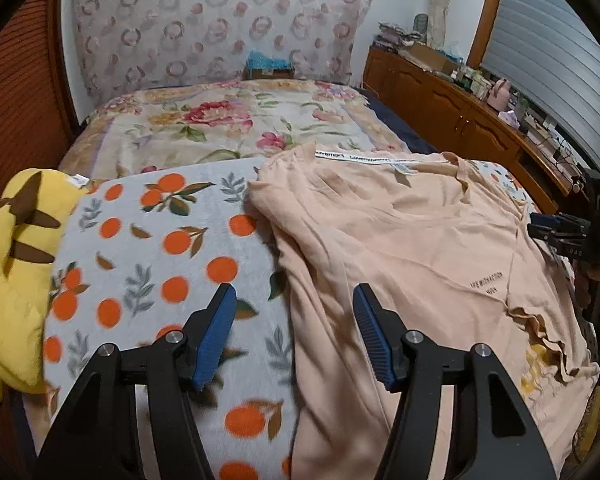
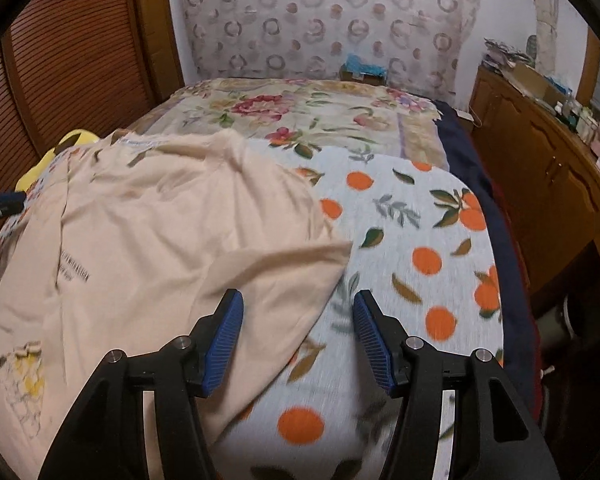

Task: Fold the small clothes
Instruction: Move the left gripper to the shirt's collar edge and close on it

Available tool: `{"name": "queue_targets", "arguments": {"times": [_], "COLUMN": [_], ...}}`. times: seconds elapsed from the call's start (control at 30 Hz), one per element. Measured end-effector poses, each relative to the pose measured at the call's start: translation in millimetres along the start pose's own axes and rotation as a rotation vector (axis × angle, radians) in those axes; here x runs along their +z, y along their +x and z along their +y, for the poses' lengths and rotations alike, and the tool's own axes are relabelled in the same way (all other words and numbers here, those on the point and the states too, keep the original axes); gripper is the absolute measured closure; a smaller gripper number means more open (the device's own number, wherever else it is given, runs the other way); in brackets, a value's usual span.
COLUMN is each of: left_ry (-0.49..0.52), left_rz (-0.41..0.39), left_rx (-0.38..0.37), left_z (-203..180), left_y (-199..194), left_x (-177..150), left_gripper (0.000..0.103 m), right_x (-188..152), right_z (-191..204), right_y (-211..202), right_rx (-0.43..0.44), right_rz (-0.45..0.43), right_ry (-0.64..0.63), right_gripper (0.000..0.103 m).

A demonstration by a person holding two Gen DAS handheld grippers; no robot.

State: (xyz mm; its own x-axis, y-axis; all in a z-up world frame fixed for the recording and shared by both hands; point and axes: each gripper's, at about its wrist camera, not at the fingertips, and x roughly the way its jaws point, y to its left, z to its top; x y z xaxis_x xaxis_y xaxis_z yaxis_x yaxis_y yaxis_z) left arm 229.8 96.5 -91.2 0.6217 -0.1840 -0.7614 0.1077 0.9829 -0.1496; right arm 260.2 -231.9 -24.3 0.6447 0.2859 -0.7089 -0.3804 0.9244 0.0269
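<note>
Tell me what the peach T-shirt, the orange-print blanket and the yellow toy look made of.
Peach T-shirt: thin matte knit, likely cotton jersey; soft wrinkles. Orange-print blanket: fuzzy fleece by its nap, probably synthetic. Yellow stuffed toy: short-pile plush, padded shape.

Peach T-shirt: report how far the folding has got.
Done: the peach T-shirt lies spread on the orange-print blanket, collar away, still wrinkled. In hand: nothing; left gripper and right gripper hang open, one over each side edge. Left: every fold.
</note>
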Motion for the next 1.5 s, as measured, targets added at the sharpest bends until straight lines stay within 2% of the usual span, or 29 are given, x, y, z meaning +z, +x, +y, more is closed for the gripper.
{"name": "queue_targets", "arguments": {"times": [0.27, 0.63, 0.73, 0.8, 0.87, 1.03, 1.23, 1.47, 1.5], "left_ry": [0.016, 0.062, 0.085, 0.115, 0.121, 0.049, 0.036, 0.035, 0.036], "left_rz": [0.052, 0.063, 0.076, 0.081, 0.067, -0.034, 0.01, 0.025, 0.016], "left_rx": [0.003, -0.036, -0.032, -0.034, -0.065, -0.003, 0.028, 0.015, 0.004], "left_z": [2, -9, -12, -16, -16, 12, 27, 24, 22], "left_y": [31, 41, 47, 47, 42, 18, 30, 35, 31], "left_x": [17, 38, 42, 42, 42, 57, 60, 55, 55], "left_gripper": [0.041, 0.042, 0.063, 0.093, 0.093, 0.093, 0.093, 0.093, 0.094], "right_x": [10, 10, 10, 10, 10, 10, 10, 18, 19], "right_z": [8, 3, 3, 3, 4, 3, 3, -1, 0], "right_y": [16, 25, 25, 25, 25, 25, 25, 32, 33], "right_rx": [-0.012, -0.014, -0.015, -0.014, -0.014, -0.015, -0.016, 0.007, 0.004], "right_rz": [-0.016, -0.027, -0.027, -0.027, -0.027, -0.026, -0.026, -0.022, -0.022], "right_ry": [-0.038, -0.036, -0.037, -0.037, -0.037, -0.037, -0.039, -0.039, -0.041], "right_gripper": [0.043, 0.041, 0.04, 0.04, 0.04, 0.04, 0.04, 0.041, 0.048]}}
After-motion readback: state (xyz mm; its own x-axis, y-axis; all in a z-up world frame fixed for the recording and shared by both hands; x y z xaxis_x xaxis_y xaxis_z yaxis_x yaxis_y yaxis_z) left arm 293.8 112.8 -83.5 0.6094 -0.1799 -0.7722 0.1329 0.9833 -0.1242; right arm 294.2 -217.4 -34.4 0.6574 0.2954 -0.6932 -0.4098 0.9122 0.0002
